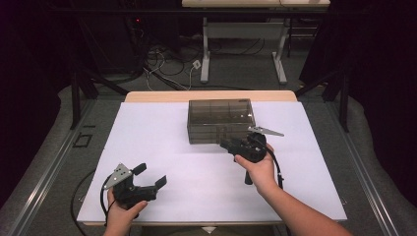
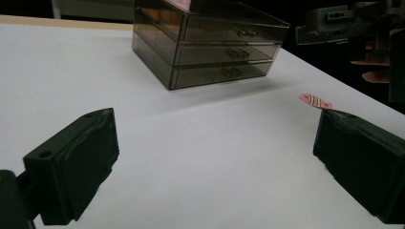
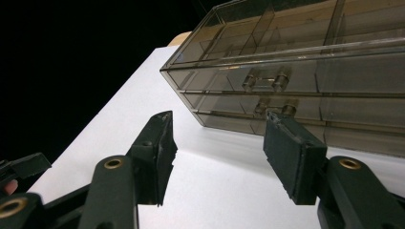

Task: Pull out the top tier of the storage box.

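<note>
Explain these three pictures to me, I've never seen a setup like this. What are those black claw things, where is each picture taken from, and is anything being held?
A person sits at a white table and holds a hand-operated two-jaw gripper in each hand; there is no robot arm. The high view looks down from above: the left gripper rests near the table's front edge, and the right gripper points at a smoky see-through drawer box. The other two pictures come from cameras riding on each gripper, looking along its black jaws. The left gripper view also shows a small pink striped object on the table. Both grippers are open and hold nothing; the right one's jaws stand just in front of the lower drawer handles.
</note>
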### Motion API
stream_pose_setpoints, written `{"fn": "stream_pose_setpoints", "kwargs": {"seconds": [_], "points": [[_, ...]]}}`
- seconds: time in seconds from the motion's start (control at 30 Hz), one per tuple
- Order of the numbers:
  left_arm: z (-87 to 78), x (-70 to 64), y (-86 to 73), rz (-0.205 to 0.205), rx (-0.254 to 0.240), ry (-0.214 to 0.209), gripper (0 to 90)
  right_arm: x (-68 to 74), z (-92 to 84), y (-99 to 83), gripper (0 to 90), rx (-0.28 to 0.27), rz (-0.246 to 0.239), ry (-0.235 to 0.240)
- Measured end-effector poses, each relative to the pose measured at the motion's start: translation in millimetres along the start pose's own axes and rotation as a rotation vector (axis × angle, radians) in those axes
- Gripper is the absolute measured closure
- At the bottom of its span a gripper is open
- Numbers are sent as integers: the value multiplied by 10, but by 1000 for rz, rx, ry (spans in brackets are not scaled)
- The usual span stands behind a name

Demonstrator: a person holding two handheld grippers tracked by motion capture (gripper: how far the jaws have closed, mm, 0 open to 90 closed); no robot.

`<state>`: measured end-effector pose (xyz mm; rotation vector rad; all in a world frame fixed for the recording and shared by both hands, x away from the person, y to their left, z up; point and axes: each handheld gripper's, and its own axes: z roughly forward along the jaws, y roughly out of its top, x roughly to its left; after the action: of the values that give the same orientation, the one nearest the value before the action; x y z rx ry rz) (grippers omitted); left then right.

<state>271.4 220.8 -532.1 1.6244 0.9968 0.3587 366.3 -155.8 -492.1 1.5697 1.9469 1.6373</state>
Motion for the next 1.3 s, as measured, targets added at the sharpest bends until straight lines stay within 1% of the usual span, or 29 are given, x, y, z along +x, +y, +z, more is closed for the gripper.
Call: {"fn": "stream_pose_setpoints", "kwargs": {"seconds": [0.07, 0.17, 0.23, 0.3, 0.33, 0.37, 0.43, 0.53, 0.57, 0.63, 0.7, 0.77, 0.8, 0.83, 0.87, 0.93, 0.97, 1.1, 1.13, 1.2, 1.27, 1.3], "points": [[1, 2, 0, -1, 0, 0, 15, 4, 26, 7, 456, -8, 2, 4], [2, 2, 0, -2, 1, 0, 17, 13, 71, 22, 459, -27, -11, -22], [2, 2, 0, 0, 3, -2, 18, 21, 109, 32, 466, -32, -31, -4], [2, 3, 0, 1, 3, -2, 19, 31, 122, 31, 455, -28, -32, -8], [3, 3, 0, 2, 4, -2, 20, 39, 145, 28, 431, -32, -42, -29], [4, 4, 0, 2, 4, -2, 21, 49, 163, 23, 433, -34, -46, -32], [6, 6, -1, 3, 5, -3, 23, 55, 180, 22, 436, -24, -46, -23], [7, 7, -2, 3, 7, -3, 28, 87, 230, 10, 413, -44, -2, -36], [8, 7, -2, 3, 8, -3, 28, 87, 230, 10, 413, -44, -2, -36], [8, 7, -3, 3, 9, -5, 31, 91, 261, 6, 408, -54, 32, -47], [9, 8, -3, 3, 10, -5, 32, 94, 270, 6, 409, -53, 38, -52], [11, 8, -5, 2, 10, -6, 34, 91, 298, -1, 411, -65, 41, -66], [11, 8, -5, 1, 10, -5, 35, 91, 298, 3, 414, -48, 48, -67], [12, 9, -5, 1, 10, -5, 35, 89, 310, 2, 417, -53, 59, -70], [14, 11, -6, 1, 10, -5, 36, 88, 316, 4, 417, -43, 67, -68], [15, 11, -6, 0, 11, -6, 38, 80, 342, 4, 417, -57, 71, -74], [15, 10, -7, 0, 12, -6, 39, 84, 350, 7, 417, -53, 78, -80], [16, 12, -8, -1, 12, -6, 42, 87, 394, 14, 415, -67, 98, -81], [16, 13, -8, -1, 11, -6, 43, 89, 413, 14, 414, -79, 97, -80], [14, 15, -7, -5, 10, -5, 45, 110, 434, 18, 415, -64, 101, -78], [13, 16, -7, -4, 10, -4, 46, 117, 449, 16, 415, -72, 103, -80], [13, 17, -7, -5, 10, -3, 47, 124, 454, 19, 415, -62, 109, -76]]}}
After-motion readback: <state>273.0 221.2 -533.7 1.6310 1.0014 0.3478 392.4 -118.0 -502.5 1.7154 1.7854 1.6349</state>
